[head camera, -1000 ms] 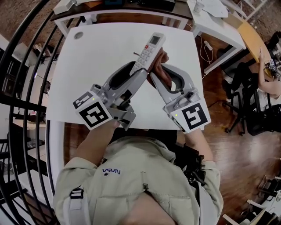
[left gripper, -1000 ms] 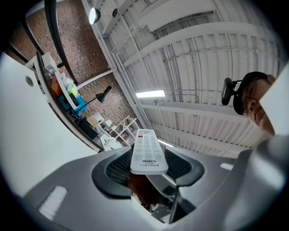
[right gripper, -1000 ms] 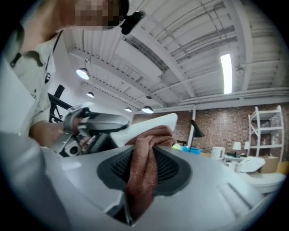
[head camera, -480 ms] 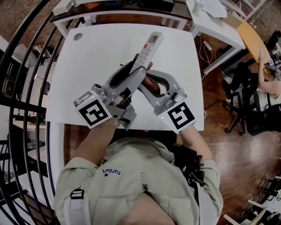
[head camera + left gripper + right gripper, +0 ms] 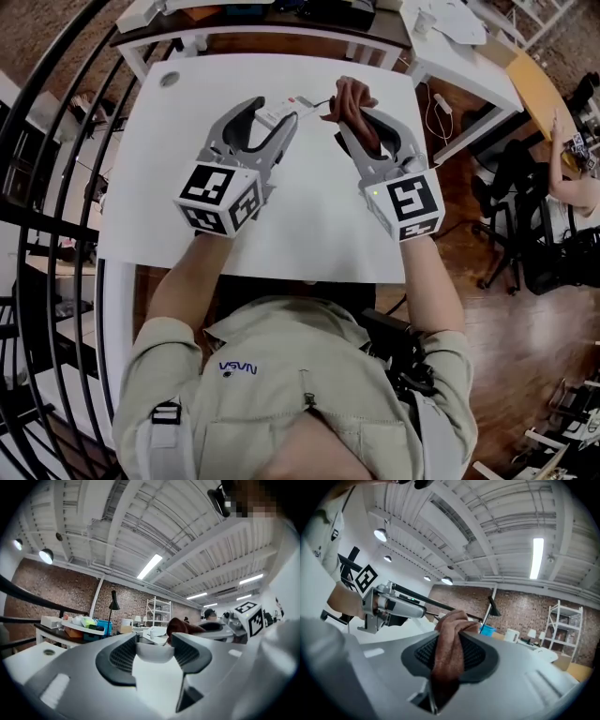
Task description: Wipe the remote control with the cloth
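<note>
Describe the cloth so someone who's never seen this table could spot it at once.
Over the far half of the white table, two grey grippers are held side by side. The right gripper pinches the cloth, a small wad bunched past its jaws. It is the only reddish-brown, soft thing there; the remote control held in the left gripper beside it is white and rigid.

**Around the work area**

The white table (image 5: 187,178) has a round grey cap (image 5: 169,79) near its far left corner. A black railing (image 5: 64,608) curves past its left side. To the right, a black office chair (image 5: 516,178) stands on the wooden floor (image 5: 469,281). Farther off, a black desk lamp (image 5: 114,605), a blue bin (image 5: 104,626) and white shelving (image 5: 158,611) stand before a brick wall (image 5: 56,590).
</note>
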The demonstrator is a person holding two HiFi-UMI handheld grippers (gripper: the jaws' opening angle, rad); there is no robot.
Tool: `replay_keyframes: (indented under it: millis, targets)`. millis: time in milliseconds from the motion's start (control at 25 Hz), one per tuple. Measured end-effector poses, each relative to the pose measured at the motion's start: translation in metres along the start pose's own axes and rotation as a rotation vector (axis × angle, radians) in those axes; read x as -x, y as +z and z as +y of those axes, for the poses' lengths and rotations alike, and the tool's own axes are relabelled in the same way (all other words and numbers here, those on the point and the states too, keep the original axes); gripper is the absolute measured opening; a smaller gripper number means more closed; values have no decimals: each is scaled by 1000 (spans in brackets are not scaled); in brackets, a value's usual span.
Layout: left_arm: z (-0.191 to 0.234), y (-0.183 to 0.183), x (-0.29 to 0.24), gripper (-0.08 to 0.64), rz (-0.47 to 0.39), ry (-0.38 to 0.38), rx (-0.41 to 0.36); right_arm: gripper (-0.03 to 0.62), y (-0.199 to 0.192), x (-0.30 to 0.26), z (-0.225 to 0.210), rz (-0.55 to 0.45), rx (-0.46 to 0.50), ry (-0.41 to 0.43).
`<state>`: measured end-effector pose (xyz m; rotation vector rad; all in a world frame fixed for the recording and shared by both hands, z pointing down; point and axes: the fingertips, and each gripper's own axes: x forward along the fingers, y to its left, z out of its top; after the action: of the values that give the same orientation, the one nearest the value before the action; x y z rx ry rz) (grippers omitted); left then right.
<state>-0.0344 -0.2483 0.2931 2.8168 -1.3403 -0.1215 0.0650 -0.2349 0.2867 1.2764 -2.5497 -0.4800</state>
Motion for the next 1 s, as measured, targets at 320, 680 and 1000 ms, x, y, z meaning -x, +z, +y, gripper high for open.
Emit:
replay_keyframes:
  millis: [320, 680, 1000]
  targets:
    - [30, -84, -58, 239, 231, 48, -139, 95, -86, -24, -26, 219, -44, -35]
    - [37, -136, -76, 239, 458, 28, -178, 98, -165, -43, -13, 465, -34, 46]
    - [41, -173, -82, 241, 650, -4, -134, 114, -194, -59, -25, 581, -97, 50]
